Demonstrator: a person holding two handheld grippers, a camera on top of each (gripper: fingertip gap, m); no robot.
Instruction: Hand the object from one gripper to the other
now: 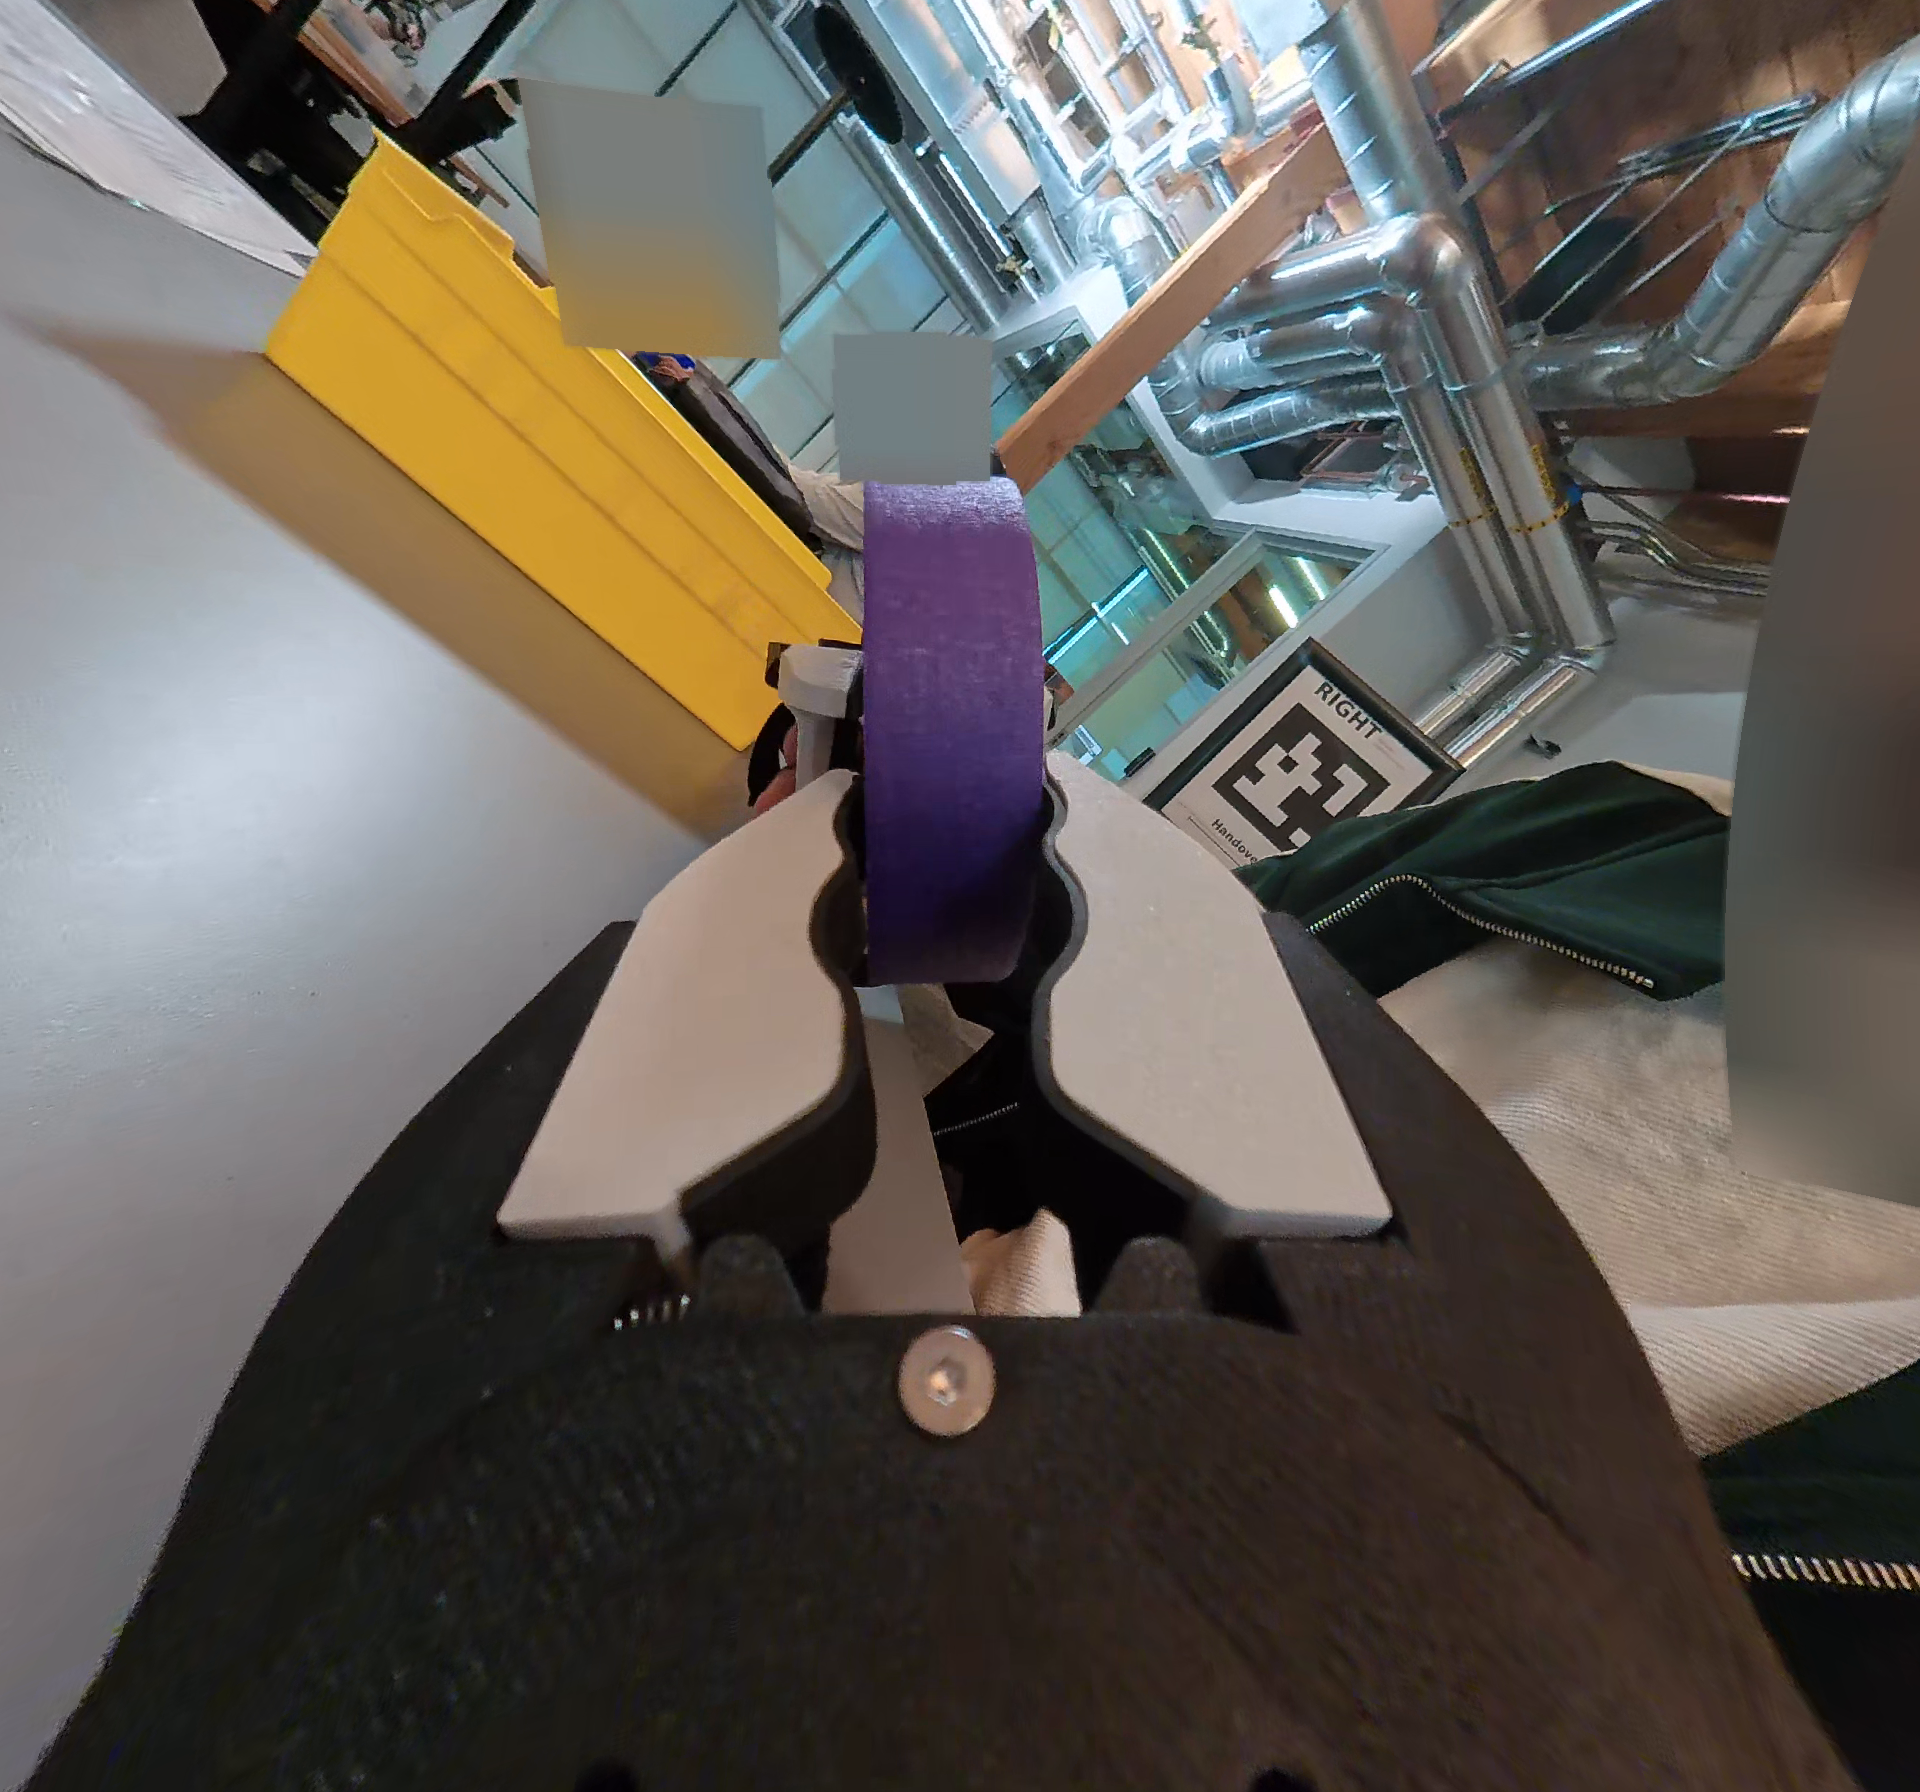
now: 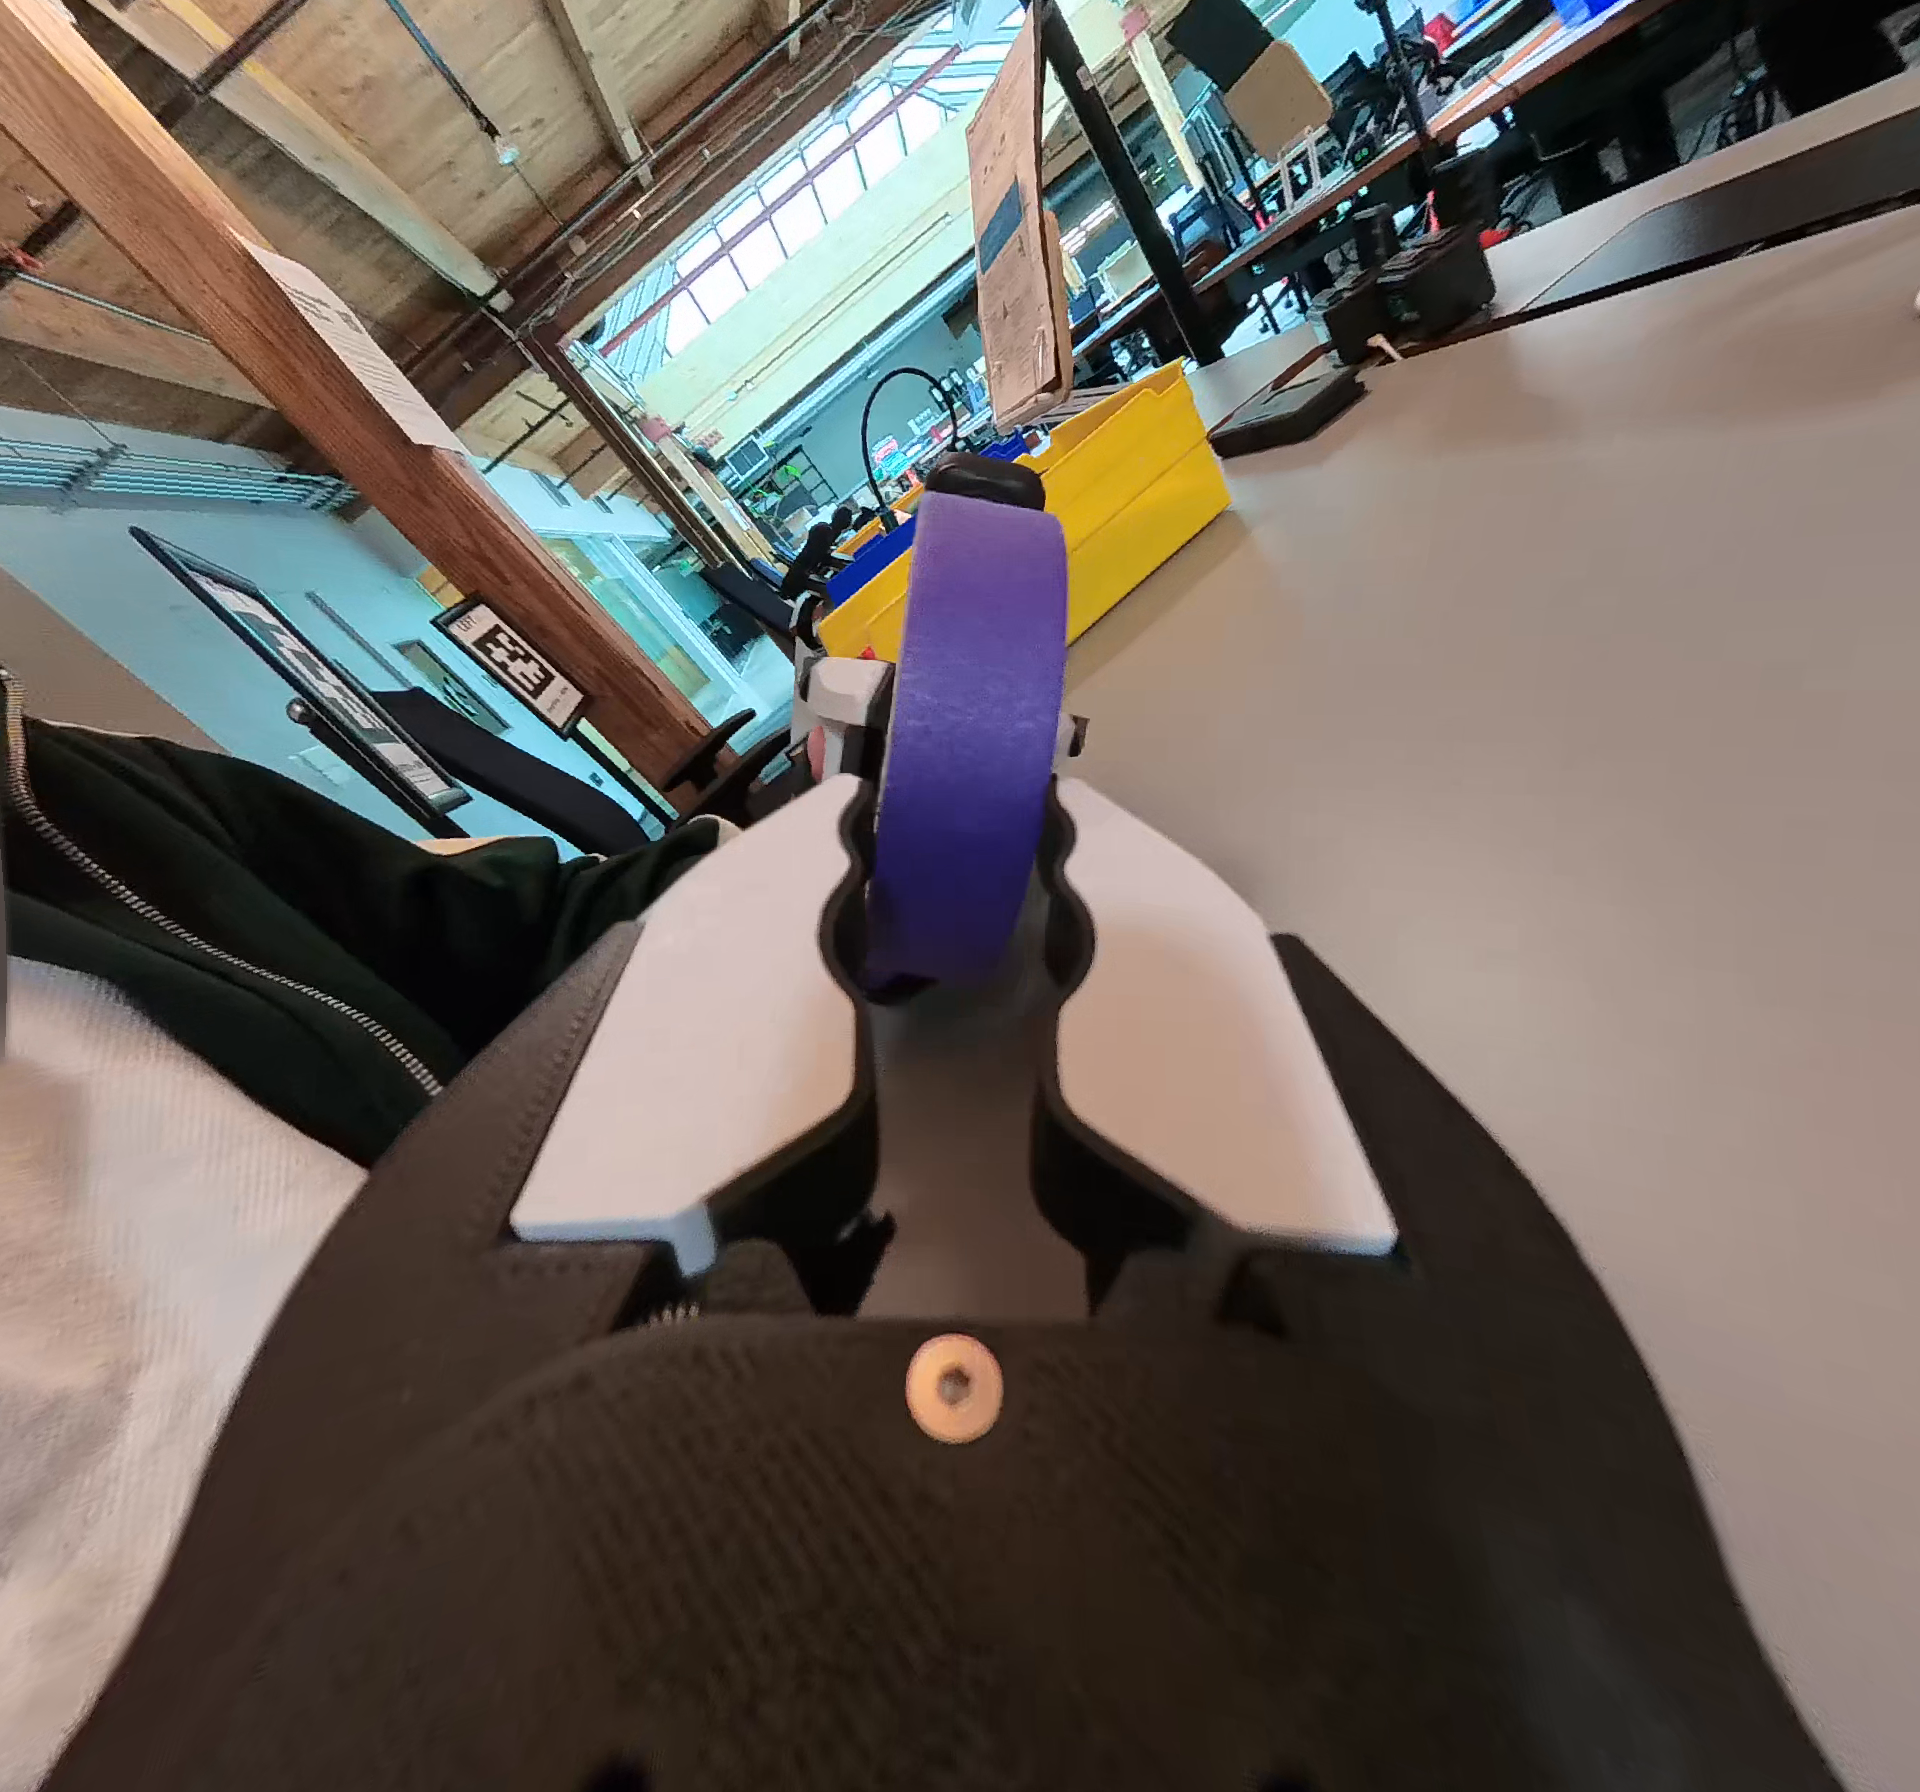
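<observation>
1. The purple tape roll [image 1: 951, 724] stands on edge in the air, above the grey surface [image 1: 208, 703].
2. The left gripper [image 1: 951, 869] pinches its near rim.
3. The right gripper [image 2: 956, 869] pinches the opposite rim [image 2: 977, 703].
4. I judge the handover is at the middle: both hold; one release is left.

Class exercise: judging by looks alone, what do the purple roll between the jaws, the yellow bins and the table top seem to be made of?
Purple roll: probably paper masking tape; matte, faintly creped surface with no shine.
Yellow bins: likely moulded plastic; even saturated colour, smooth walls, stepped stacking rims.
Table top: perhaps laminate or painted board; flat pale grey with a soft sheen. The core is not visible, so this one stays open.
</observation>
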